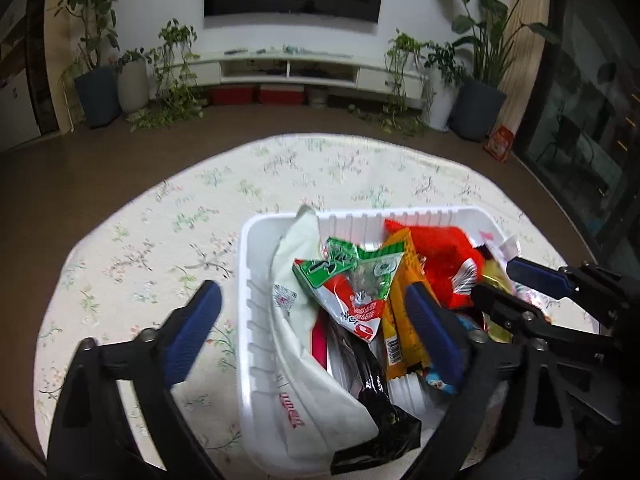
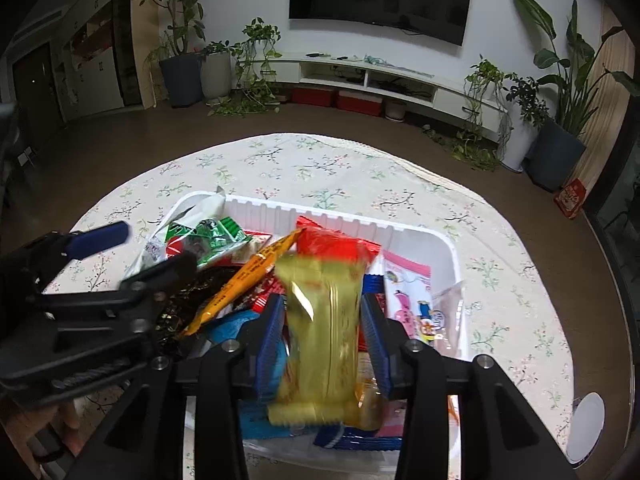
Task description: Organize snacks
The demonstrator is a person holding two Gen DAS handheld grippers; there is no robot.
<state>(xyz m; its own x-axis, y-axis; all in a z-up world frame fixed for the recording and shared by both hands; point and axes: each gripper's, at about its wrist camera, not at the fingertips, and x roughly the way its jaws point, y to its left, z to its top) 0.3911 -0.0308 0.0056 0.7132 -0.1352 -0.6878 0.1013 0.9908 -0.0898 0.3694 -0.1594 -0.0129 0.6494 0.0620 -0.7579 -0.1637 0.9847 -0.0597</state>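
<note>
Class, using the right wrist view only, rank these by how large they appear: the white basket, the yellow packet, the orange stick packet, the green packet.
1. white basket
2. yellow packet, though it is nearest the camera, held in the right hand-held gripper, so it looks enlarged
3. orange stick packet and green packet: too alike to rank

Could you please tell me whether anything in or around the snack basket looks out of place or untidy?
The white plastic basket is piled haphazardly. A large white bag and a crumpled black wrapper hang over its near rim, and a white wrapper pokes above the far corner. The right hand-held gripper holds a yellow packet above the heap.
</note>
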